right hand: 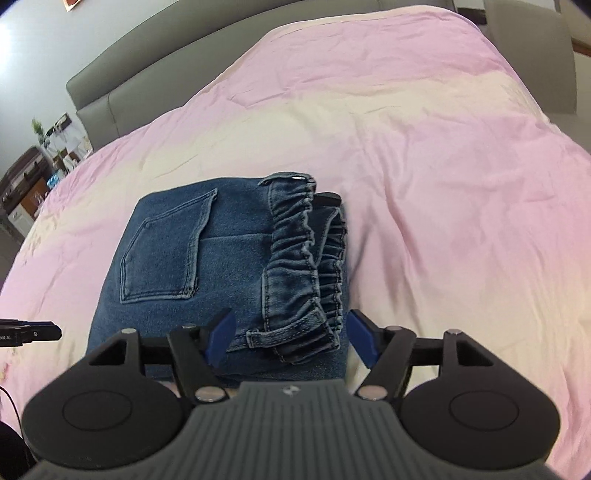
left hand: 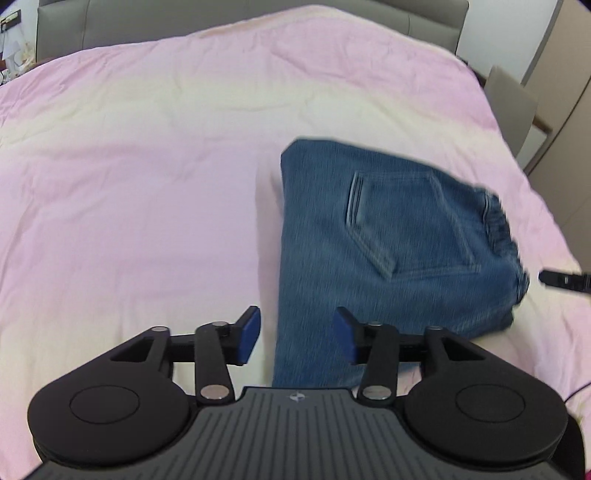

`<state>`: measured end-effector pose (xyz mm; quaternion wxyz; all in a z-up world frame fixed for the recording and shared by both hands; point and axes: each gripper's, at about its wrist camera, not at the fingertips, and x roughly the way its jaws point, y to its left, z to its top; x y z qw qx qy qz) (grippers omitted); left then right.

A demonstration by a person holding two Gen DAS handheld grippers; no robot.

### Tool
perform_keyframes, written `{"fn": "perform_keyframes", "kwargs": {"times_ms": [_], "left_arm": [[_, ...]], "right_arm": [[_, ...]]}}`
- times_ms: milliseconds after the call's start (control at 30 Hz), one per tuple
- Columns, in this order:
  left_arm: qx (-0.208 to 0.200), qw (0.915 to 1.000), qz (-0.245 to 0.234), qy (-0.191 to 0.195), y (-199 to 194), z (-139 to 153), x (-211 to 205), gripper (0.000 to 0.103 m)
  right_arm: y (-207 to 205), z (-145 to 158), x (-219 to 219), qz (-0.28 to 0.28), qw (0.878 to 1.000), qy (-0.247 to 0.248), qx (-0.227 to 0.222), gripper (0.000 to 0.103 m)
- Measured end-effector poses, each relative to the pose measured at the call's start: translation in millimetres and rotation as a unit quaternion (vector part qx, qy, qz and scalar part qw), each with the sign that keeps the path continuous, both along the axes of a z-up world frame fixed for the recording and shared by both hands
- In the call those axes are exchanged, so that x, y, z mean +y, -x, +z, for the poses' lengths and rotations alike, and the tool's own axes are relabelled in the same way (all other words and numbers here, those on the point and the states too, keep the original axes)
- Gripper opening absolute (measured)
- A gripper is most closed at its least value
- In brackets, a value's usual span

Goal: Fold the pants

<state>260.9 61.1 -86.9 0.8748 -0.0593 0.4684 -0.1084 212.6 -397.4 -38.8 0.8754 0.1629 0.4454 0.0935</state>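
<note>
Blue denim pants (left hand: 388,251) lie folded in a compact stack on the pink bedspread (left hand: 129,166), back pocket up, elastic waistband to the right. My left gripper (left hand: 297,338) is open and empty, hovering over the near left edge of the stack. In the right wrist view the pants (right hand: 221,258) lie just ahead, with the gathered waistband (right hand: 306,266) on their right side. My right gripper (right hand: 291,338) is open, its blue pads on either side of the near waistband corner, holding nothing. The right gripper's tip (left hand: 565,278) shows at the left view's right edge.
A grey padded headboard (left hand: 221,22) runs along the bed's far side. A nightstand with small items (right hand: 33,177) stands at the far left in the right wrist view. A grey chair (left hand: 513,107) stands beyond the bed's right edge. The bedspread (right hand: 443,147) spreads wide around the pants.
</note>
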Motion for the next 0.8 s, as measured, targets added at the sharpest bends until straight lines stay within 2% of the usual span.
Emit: {"fn": "perform_keyframes", "kwargs": {"times_ms": [133, 233, 367, 633, 800], "left_arm": [[0.010, 0.9992, 0.012, 0.037, -35, -7, -2, 0.066], [0.027, 0.9979, 0.020, 0.056, -57, -18, -3, 0.072], [0.048, 0.9966, 0.033, 0.058, -79, -33, -5, 0.073], [0.078, 0.9957, 0.012, 0.049, -104, -59, -12, 0.075], [0.090, 0.9947, 0.001, 0.050, -111, -69, -12, 0.078]], "right_arm": [[-17, -6, -14, -0.022, 0.999, -0.036, 0.028, 0.077], [-36, -14, -18, -0.030, 0.996, -0.062, 0.052, 0.077], [-62, -27, -19, -0.031, 0.993, -0.086, 0.074, 0.077], [-98, -62, -20, -0.011, 0.987, -0.105, 0.120, 0.077], [-110, -76, -22, 0.008, 0.984, -0.124, 0.128, 0.075]]}}
